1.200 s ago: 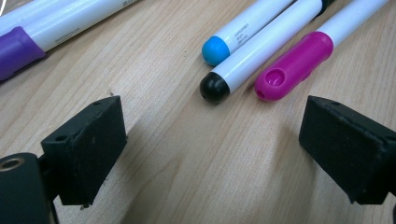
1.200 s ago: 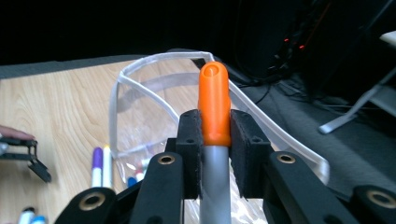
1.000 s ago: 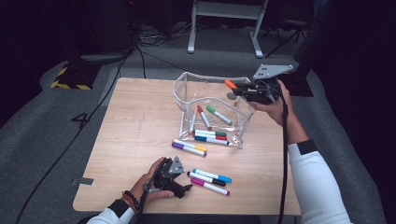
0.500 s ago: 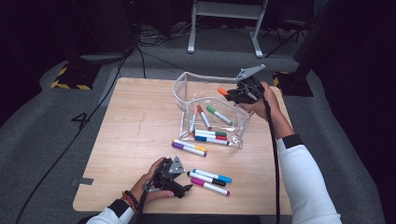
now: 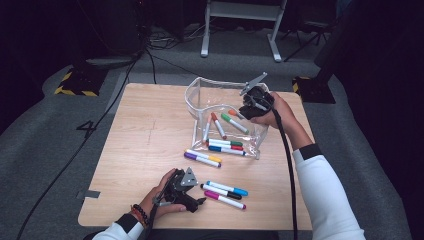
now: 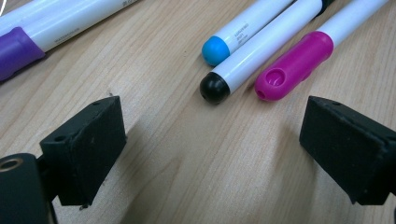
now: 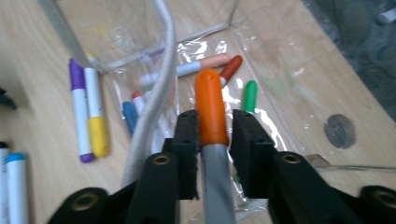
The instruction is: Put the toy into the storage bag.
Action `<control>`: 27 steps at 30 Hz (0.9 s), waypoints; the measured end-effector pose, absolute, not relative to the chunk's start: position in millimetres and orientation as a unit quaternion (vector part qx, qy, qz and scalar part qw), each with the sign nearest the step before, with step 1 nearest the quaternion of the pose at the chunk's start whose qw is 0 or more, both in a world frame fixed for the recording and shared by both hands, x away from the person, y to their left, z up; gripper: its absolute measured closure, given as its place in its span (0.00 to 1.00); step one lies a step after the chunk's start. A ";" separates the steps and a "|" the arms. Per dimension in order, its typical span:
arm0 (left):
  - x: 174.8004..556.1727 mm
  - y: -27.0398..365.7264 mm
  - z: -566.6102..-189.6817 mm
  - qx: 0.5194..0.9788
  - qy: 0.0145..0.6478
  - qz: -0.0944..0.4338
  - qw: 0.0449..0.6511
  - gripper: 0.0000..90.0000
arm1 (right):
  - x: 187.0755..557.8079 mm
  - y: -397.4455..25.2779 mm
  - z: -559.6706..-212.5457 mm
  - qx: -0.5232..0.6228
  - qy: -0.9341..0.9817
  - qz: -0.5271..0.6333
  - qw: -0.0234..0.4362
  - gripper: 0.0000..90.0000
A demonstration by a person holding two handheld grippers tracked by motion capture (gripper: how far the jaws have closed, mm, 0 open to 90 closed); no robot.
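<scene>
Table point(image 5: 145, 150) first: pale wood, taking up the middle of my high view. On its far right part sits the clear plastic pouch point(image 5: 200, 97), mouth open upward, and I can see several markers lying inside it, a green-capped marker point(image 5: 234, 123) among them. Just in front of the pouch, on bare wood, a purple-capped marker point(image 5: 201, 160) and a yellow-capped one point(image 5: 204, 155) lie side by side, touching.

My right gripper point(image 7: 211, 126) is above the pouch's right side, and it is pinching the orange-capped marker point(image 7: 210, 109): both jaws pressed flat against the cap's sides, the grey barrel running back toward the camera. In the right gripper view the orange cap points down toward the markers in the pouch, not touching them as far as I can tell.

My left gripper point(image 6: 212, 140) is low at the near edge of the table, jaws spread wide with nothing between them, just wood grain. Right ahead of it lie three markers close together: blue-capped marker point(image 6: 217, 49), black-capped marker point(image 6: 215, 87), and pink-capped marker point(image 6: 292, 65). The black and pink ones lie against each other.
</scene>
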State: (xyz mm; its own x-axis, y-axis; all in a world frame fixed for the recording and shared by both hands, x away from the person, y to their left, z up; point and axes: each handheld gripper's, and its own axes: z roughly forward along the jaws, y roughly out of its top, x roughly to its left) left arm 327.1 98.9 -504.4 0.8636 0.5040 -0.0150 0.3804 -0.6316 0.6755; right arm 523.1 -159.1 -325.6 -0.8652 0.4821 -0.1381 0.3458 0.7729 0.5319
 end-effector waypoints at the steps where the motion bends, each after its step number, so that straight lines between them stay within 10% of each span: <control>1: 327.1 98.9 -504.4 0.899 0.246 0.088 0.352 0.08 | 523.1 -159.1 -325.6 0.222 0.932 0.253 0.134 0.75; 27: 327.0 99.0 -504.6 0.899 0.246 0.088 0.353 0.08 | 442.8 -235.6 -293.3 0.223 0.850 0.432 0.205 0.43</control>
State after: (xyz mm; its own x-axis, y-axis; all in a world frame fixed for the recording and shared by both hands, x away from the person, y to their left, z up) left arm 327.0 99.0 -504.6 0.8640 0.5032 -0.0159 0.3797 -0.6305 0.6770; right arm 442.8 -235.6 -293.3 -0.8166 0.5555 -0.1565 0.2010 0.5280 0.8251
